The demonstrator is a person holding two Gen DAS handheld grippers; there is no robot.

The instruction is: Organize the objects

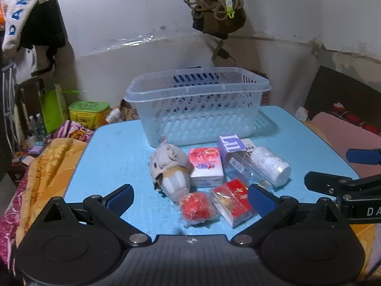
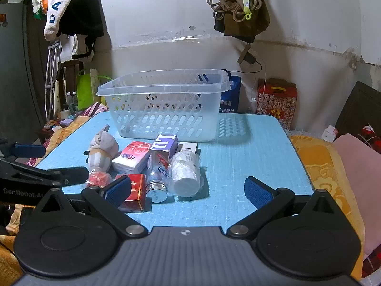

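Nearest the front edge of the blue table [image 1: 114, 157]: both tools hovering, left gripper [image 1: 190, 196] with fingers spread wide and nothing between the pads, right gripper [image 2: 188, 190] likewise spread and empty, angled down toward the pile. Just beyond, toward the table's middle, a tight cluster of small things, touching or nearly so: red wrapped ball [image 1: 197, 206], red packet [image 1: 232, 201], plush toy [image 1: 170, 168], pink tissue pack [image 1: 206, 165], clear bottle with a metal cap [image 2: 158, 177] lying on its side, wrapped stack of white cups [image 2: 185, 171], purple carton [image 2: 166, 143]. Behind the cluster, toward the far edge, a translucent slotted basket [image 1: 197, 109], standing upright, apparently with nothing in it.

Judged from this: organizing barely begun. Nothing yet in the basket, every item left to lift over, nearest ones likely first.

Table surface textured, light blue, bare toward the right edge. Around it, orange and pink bedding; past the far edge, a scuffed white wall [image 2: 166, 23] with hanging clothes, a coil of rope [image 2: 231, 2], a red gift box [image 2: 277, 99] and bags on the floor.
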